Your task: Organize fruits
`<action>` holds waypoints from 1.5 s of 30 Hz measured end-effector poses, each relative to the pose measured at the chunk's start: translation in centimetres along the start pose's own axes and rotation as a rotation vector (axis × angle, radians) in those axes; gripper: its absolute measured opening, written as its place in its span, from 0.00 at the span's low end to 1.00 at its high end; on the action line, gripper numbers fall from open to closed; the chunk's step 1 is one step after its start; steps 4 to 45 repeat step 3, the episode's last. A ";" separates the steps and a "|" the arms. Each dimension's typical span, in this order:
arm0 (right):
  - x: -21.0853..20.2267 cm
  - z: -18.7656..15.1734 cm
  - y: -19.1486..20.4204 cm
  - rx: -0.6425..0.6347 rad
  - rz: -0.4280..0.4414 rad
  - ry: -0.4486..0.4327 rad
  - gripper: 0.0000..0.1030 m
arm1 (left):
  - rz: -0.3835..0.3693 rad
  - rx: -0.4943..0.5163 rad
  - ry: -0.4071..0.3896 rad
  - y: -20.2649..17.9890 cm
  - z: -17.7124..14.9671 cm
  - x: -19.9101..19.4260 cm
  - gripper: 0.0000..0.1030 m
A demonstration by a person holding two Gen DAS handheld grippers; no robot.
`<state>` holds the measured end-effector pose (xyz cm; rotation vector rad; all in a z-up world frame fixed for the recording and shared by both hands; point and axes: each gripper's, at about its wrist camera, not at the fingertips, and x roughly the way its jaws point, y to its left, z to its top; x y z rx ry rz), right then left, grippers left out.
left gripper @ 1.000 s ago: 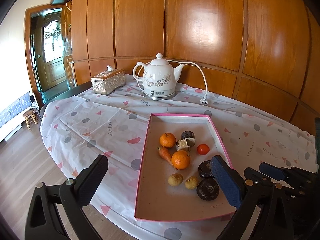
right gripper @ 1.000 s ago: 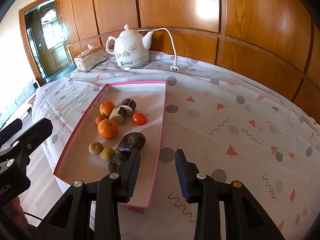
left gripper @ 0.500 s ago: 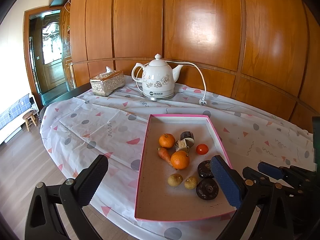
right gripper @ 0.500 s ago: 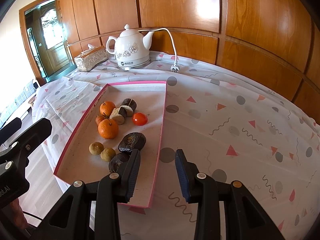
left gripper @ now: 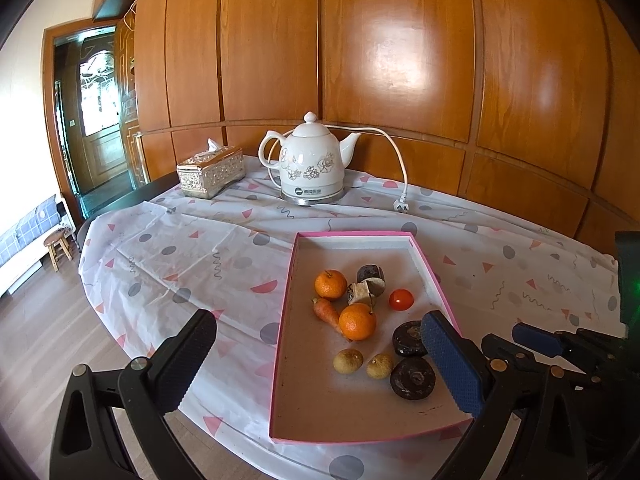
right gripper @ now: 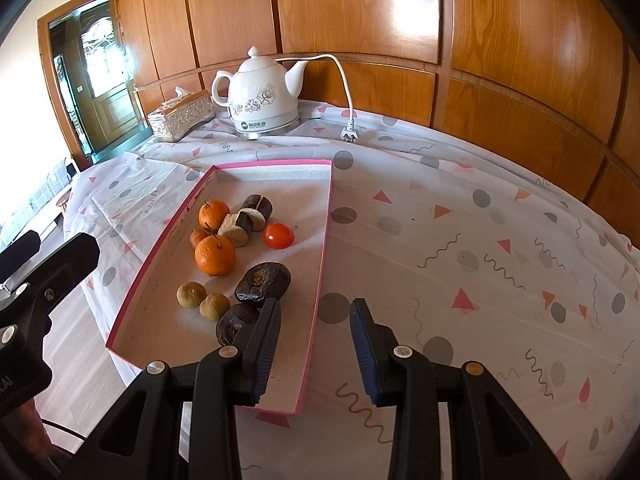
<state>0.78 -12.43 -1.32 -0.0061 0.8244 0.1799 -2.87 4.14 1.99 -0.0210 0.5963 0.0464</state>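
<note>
A shallow pink-rimmed tray [left gripper: 285,320] [right gripper: 325,240] lies on the patterned tablecloth. In it are two oranges [left gripper: 357,321] [right gripper: 215,255], a small carrot [left gripper: 325,309], a red tomato [left gripper: 401,299] [right gripper: 279,235], two tan round fruits [left gripper: 348,361] [right gripper: 191,294], two dark brown fruits [left gripper: 413,378] [right gripper: 263,282] and cut dark pieces with pale insides [left gripper: 367,287] [right gripper: 246,220]. My left gripper [left gripper: 316,320] hangs wide open before the tray's near end, holding nothing. My right gripper [right gripper: 316,306] is open over the tray's right rim with nothing between its fingers.
A white electric kettle [left gripper: 310,162] [right gripper: 262,94] with a loose cord and plug [left gripper: 401,205] stands at the back of the table. A silver tissue box [left gripper: 211,172] [right gripper: 180,115] sits to its left. Wooden panelling backs the table; a doorway and floor lie left.
</note>
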 end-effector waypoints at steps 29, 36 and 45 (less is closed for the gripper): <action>-0.1 0.0 -0.1 0.000 0.007 -0.001 0.35 | -0.005 -0.002 0.007 0.0 0.0 0.1 1.00; -0.1 0.0 -0.1 0.000 0.007 -0.001 0.35 | -0.005 -0.002 0.007 0.0 0.0 0.1 1.00; -0.1 0.0 -0.1 0.000 0.007 -0.001 0.35 | -0.005 -0.002 0.007 0.0 0.0 0.1 1.00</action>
